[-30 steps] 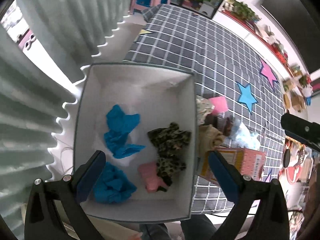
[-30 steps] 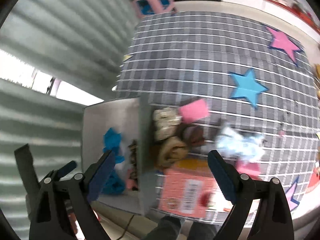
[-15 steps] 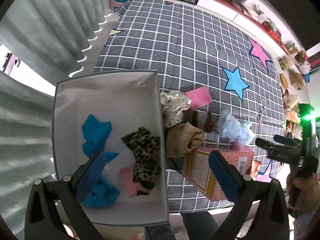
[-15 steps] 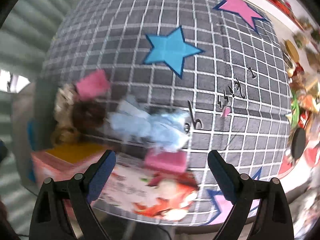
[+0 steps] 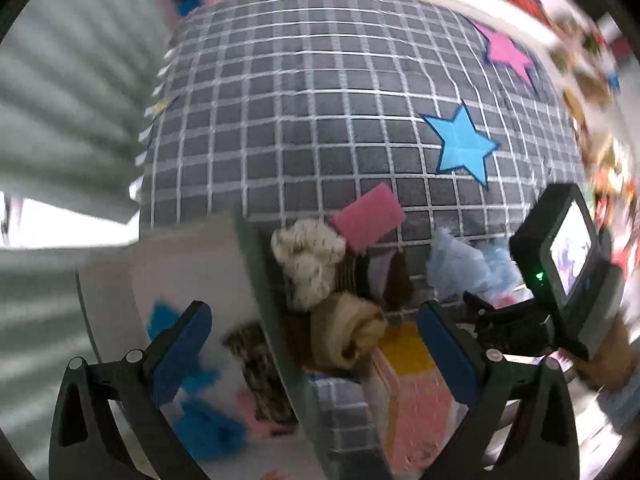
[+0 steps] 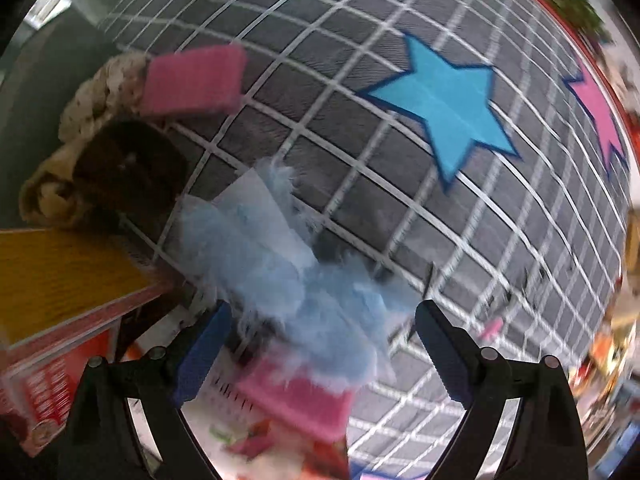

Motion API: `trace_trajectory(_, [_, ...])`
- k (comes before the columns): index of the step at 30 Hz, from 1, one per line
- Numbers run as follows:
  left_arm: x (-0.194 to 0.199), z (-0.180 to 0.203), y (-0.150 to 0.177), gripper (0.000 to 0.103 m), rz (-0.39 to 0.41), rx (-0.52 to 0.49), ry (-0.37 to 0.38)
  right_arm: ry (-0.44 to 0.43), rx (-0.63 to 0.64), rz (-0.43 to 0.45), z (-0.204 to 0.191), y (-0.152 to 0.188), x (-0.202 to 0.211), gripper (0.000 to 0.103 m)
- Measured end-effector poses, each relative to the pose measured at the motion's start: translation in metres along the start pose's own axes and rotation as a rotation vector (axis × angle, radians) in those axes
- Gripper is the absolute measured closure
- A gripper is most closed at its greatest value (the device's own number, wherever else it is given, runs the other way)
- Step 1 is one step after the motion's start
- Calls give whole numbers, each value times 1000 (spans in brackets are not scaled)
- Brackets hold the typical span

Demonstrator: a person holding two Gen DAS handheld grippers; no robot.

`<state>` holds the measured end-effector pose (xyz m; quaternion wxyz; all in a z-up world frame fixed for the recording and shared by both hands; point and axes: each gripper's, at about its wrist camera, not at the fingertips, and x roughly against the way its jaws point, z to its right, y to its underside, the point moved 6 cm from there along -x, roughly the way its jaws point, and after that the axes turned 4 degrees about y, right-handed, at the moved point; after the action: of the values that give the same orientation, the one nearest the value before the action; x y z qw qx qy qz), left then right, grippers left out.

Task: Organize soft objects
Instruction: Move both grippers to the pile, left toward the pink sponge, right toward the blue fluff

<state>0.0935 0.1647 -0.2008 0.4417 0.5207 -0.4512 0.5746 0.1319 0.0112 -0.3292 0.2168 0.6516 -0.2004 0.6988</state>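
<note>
We see the checked worktop point(image 6: 320, 128) filling both frames. The white box point(image 5: 192, 264) sits lower left. Our right claw point(image 6: 320, 344) gapes wide around the blue fluff point(image 6: 288, 276), pads clear; our left claw point(image 5: 312, 344) hangs wide, empty.

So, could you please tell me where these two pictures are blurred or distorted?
Left wrist view: white box and right edge smeared, grid cloth bulges. Right wrist view: pale blue fluffy item soft, blue star sharper, edges smeared.
</note>
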Motion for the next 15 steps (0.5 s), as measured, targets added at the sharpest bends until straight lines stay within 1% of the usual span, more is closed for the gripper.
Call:
trace_trajectory(3, [-16, 15, -19, 0, -29, -133, -48, 12, 20, 18, -2, -8, -9, 9])
trace_trajectory(5, [-30, 25, -31, 0, -56, -213, -64, 10, -5, 24, 4, -12, -14, 9])
trace_trajectory(7, [-45, 35, -41, 0, -76, -277, -77, 17, -79, 27, 20, -16, -17, 9])
trace_trajectory(9, [-65, 46, -50, 0, -112, -325, -65, 12, -174, 20, 39, -16, -19, 9])
trace_trajectory(10, [-71, 49, -53, 0, -124, -340, -57, -8, -251, 12, 53, -13, -20, 9])
trace_trajectory(12, [-86, 57, -57, 0, -146, -388, -51, -48, -361, -2, 75, -6, -24, 9])
trace_trajectory(15, [-107, 65, -55, 0, -186, -471, -66, -84, -460, -17, 99, 6, -26, 9])
